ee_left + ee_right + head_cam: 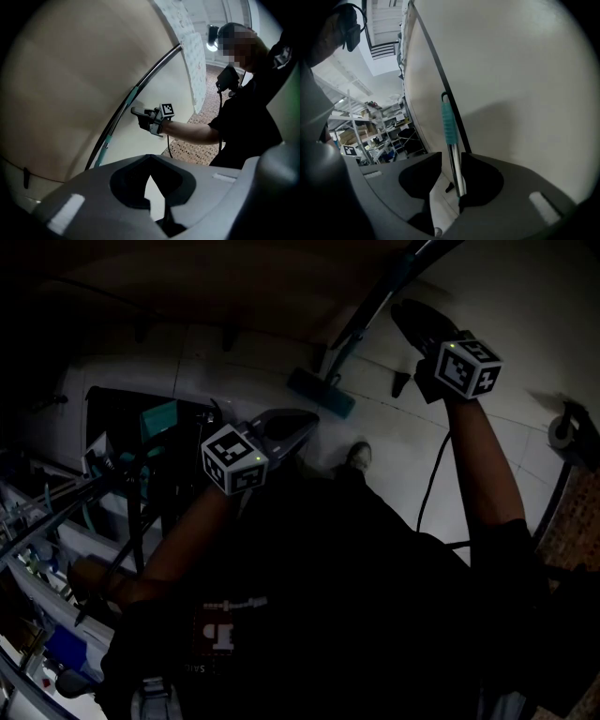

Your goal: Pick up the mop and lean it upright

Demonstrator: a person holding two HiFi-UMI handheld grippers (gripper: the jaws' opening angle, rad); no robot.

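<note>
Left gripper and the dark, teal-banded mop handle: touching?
Apart. In the left gripper view the left gripper is shut on nothing; the mop handle leans well beyond it.

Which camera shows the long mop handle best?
Left gripper view: the slim dark metal mop handle runs nearly full length up the cream wall. Right gripper view shows only a close chrome-and-teal stretch; head view, a dim part.

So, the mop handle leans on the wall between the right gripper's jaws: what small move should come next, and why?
Probably draw the right gripper straight back, clear of the mop handle. Its jaws stand apart around the handle without pressing it, and the handle already rests against the wall, so the mop seems placed.
</note>
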